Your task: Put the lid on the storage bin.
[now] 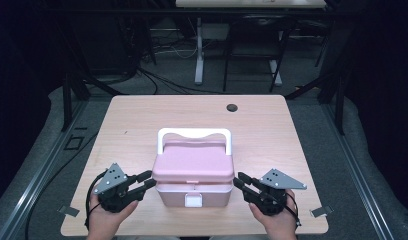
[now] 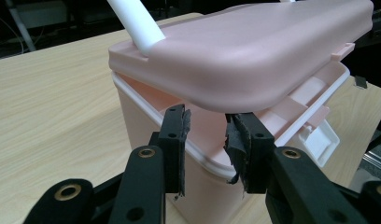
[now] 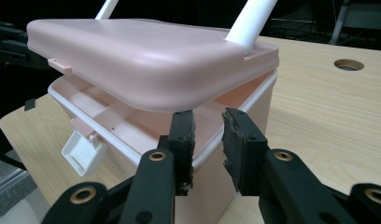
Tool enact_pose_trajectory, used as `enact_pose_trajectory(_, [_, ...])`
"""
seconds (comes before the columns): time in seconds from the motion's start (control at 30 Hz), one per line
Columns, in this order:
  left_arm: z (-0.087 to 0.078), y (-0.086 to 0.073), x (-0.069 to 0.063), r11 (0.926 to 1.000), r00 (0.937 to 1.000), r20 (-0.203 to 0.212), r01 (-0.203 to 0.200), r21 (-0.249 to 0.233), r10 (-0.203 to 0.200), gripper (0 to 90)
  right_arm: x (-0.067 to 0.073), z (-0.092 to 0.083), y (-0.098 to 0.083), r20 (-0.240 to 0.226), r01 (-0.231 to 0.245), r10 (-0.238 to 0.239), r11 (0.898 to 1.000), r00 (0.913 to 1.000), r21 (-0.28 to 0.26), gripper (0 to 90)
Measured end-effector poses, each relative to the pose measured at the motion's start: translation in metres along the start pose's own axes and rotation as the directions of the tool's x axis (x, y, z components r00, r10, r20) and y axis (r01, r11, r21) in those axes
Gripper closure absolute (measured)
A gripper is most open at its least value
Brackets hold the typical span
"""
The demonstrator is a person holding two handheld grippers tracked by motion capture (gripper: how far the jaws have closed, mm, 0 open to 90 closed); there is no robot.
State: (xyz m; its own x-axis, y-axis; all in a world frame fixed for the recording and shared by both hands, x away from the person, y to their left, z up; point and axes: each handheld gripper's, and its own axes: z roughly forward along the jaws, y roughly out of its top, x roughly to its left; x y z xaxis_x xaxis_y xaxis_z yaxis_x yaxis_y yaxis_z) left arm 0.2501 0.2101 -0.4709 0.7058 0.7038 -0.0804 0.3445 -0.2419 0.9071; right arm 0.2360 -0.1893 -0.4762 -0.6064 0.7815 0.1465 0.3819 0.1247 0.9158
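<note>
Wooden bench (image 1: 142, 120) carries a pink box (image 1: 193, 192) near the middle of its near edge. Pink lid (image 1: 193, 165) raised at the front, white handle (image 1: 194, 134) tipped toward the far edge, white latch (image 1: 193, 200) hanging loose. Left gripper (image 1: 148, 181) and right gripper (image 1: 240, 181) sit at the lid's side edges, fingers (image 2: 173, 135) spread, pinching nothing.

box interior (image 3: 132, 126): mostly hidden under lid (image 3: 146, 60) | handle (image 2: 135, 23): top cut off by frame edge
</note>
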Motion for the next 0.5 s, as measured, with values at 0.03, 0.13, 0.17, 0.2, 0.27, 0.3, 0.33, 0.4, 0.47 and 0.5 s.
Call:
enact_pose_trajectory(0.03, [-0.0005,-0.0002,0.0003,1.0,1.0,0.002,0.001,0.0,-0.001,67.6,-0.0003,-0.0007,-0.0003,-0.001,0.001,-0.001,1.0,1.0,0.003,73.0])
enact_pose_trajectory(0.13, [-0.0022,-0.0012,0.0002,1.0,1.0,-0.001,-0.001,0.007,0.001,67.9,-0.0002,-0.0018,-0.0005,0.001,0.002,-0.002,1.0,1.0,0.012,73.2])
enact_pose_trajectory(0.17, [-0.0024,-0.0016,0.0001,1.0,1.0,0.0,-0.001,0.007,0.001,68.2,0.0,-0.002,-0.0005,0.001,0.002,-0.002,1.0,1.0,0.013,73.3])
enact_pose_trajectory(0.2, [-0.0026,-0.0018,0.0001,1.0,1.0,0.0,-0.003,0.009,0.003,68.3,0.0,-0.0021,-0.0007,0.001,0.002,-0.002,1.0,1.0,0.015,73.3])
enact_pose_trajectory(0.27, [-0.003,-0.0024,0.0001,1.0,1.0,0.003,0.002,0.007,-0.002,68.3,-0.0001,-0.002,-0.0014,-0.001,0.002,-0.002,1.0,1.0,0.008,73.3])
enact_pose_trajectory(0.3, [-0.0035,-0.0026,0.0002,0.9999,1.0,0.006,0.002,0.011,-0.002,68.2,-0.0001,-0.0024,-0.0017,0.0,0.0,0.0,1.0,1.0,0.009,73.3])
enact_pose_trajectory(0.33, [-0.0038,-0.0034,-0.0002,0.9999,1.0,0.004,0.006,0.011,-0.006,68.3,0.0,-0.0028,-0.0021,0.0,-0.005,0.005,1.0,1.0,0.009,73.4])
enact_pose_trajectory(0.4, [-0.0052,-0.0057,-0.0002,0.9998,0.9999,0.006,0.009,0.018,-0.009,68.3,-0.0002,-0.004,-0.0036,0.002,-0.009,0.009,1.0,1.0,0.01,73.4])
enact_pose_trajectory(0.47, [-0.0048,-0.0081,0.0,0.9995,0.9999,0.004,0.01,0.029,-0.01,68.2,-0.0008,-0.0056,-0.0053,0.004,-0.01,0.01,1.0,0.9999,0.015,73.8])
enact_pose_trajectory(0.5, [-0.0048,-0.0094,0.0003,0.9994,0.9999,0.005,0.01,0.034,-0.01,68.2,-0.001,-0.0059,-0.0061,0.005,-0.015,0.015,1.0,0.9999,0.007,73.8])
